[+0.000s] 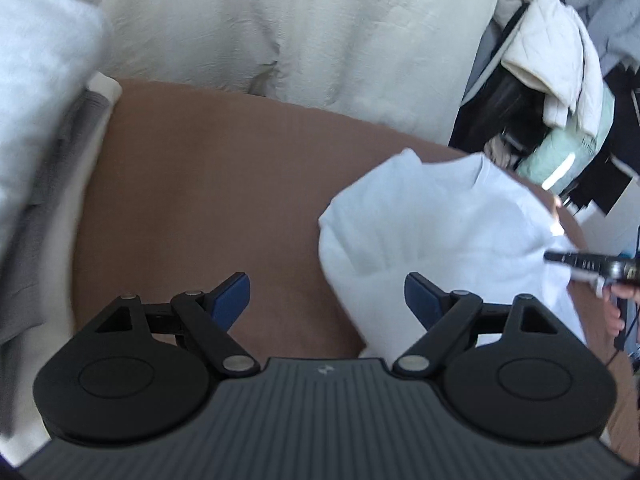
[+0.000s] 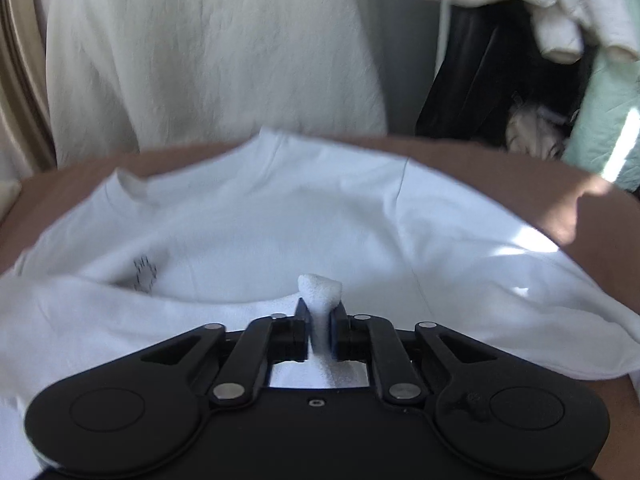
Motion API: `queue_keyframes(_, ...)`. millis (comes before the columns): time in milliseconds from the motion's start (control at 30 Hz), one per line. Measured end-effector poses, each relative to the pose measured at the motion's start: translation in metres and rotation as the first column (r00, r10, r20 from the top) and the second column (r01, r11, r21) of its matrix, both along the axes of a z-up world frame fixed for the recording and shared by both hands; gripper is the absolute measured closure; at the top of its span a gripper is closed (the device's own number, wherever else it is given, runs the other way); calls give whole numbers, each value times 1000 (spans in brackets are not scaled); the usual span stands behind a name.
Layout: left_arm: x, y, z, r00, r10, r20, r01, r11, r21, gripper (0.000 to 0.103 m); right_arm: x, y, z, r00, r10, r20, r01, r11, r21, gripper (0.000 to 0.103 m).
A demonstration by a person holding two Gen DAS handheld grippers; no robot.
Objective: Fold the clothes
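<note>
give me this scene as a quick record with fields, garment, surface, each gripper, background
garment: white cotton t-shirt, partly folded, small dark print on the chest
surface: brown padded surface, shirt lies on it
left gripper: jaws wide apart, nothing between them, over bare brown surface beside the shirt
right gripper: a pinched fold of the shirt between its blue pads
background: cream curtain; clothes heaped on a rack

Left hand-held gripper (image 1: 327,294) jaws wide apart, nothing between them, angled down. Right hand-held gripper (image 2: 319,322) jaws close together, pinching a fold of white shirt (image 2: 280,216), angled down.
</note>
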State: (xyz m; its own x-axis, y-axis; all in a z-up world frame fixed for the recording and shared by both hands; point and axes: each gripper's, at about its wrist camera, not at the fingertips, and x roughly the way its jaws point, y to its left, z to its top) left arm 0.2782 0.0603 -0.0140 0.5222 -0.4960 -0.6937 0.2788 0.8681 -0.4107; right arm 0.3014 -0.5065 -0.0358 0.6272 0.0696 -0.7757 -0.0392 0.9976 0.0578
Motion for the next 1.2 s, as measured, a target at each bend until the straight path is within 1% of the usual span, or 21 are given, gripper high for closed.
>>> queue_keyframes(33,9,-4,-9,1000,5,-11,-5,1000,-1,18,2,-3,2,1000,1,-2,-1,1000,-17,68)
queue_keyframes(133,37,-14,-38,998,13,-58,-14,1000,-10,18,13,-21,20,998,-28,61,29,999,-26,65)
queue_keyframes(233,65,-17,-65,990,-49,-136,24,983,-182,17,36,-37,37,995,-48,89,42,997,71,60)
queue_keyframes(300,78,-11,-78,981,-62,-187,-6,940,-341,17,55,-38,39,997,-39,69,31,993,117,60)
queue_keyframes(367,86,-12,-81,979,-74,-192,-7,920,-392,20,72,-29,35,999,1,49,-7,993,114,59)
queue_keyframes(400,88,-17,-80,980,-87,-178,14,926,-377,23,82,-21,32,999,35,31,-38,994,101,59)
queue_keyframes(467,93,-33,-77,981,-115,-159,65,954,-292,53,100,-3,26,995,101,-4,-101,993,63,57)
queue_keyframes(500,93,-41,-74,981,-128,-147,89,966,-244,63,109,8,23,991,135,-16,-135,991,22,53)
queue_keyframes(533,92,-48,-72,981,-139,-134,113,976,-189,82,119,19,20,986,166,-27,-166,986,-20,50)
queue_keyframes(567,93,-54,-71,980,-152,-128,134,981,-140,88,128,30,17,981,194,-30,-195,979,-62,48)
queue_keyframes(633,96,-60,-70,978,-164,-130,149,981,-122,94,146,46,11,966,257,-35,-259,956,-140,45)
queue_keyframes(700,96,-63,-65,978,-175,-110,165,981,-101,95,165,59,3,959,281,-44,-284,932,-227,37)
queue_keyframes(733,96,-65,-61,979,-182,-96,174,981,-85,95,173,60,-2,961,271,-57,-277,931,-239,36)
queue_keyframes(833,94,-74,-47,981,-191,-31,191,981,15,96,192,52,-19,960,251,-122,-270,947,-174,37)
queue_keyframes(867,95,-77,-41,982,-191,2,191,980,57,96,193,49,-23,957,261,-123,-278,949,-150,41)
queue_keyframes(900,96,-80,-35,981,-189,34,185,979,89,96,193,47,-27,954,272,-123,-287,950,-121,58)
queue_keyframes(933,97,-81,-28,981,-181,63,173,979,110,96,191,46,-29,953,284,-110,-295,950,-100,89)
queue_keyframes(967,98,-83,-21,980,-174,93,161,978,131,96,187,47,-29,953,292,-80,-299,949,-96,97)
queue_keyframes(1067,99,-88,1,970,-125,210,85,978,190,96,169,54,-23,949,307,69,-285,932,-225,100)
queue_keyframes(1133,99,-90,14,952,-98,288,35,976,217,96,163,52,-15,955,262,139,-227,947,-227,100)
queue_keyframes(1200,101,-94,18,943,-95,320,15,969,246,96,156,54,-10,950,244,196,-196,952,-236,100)
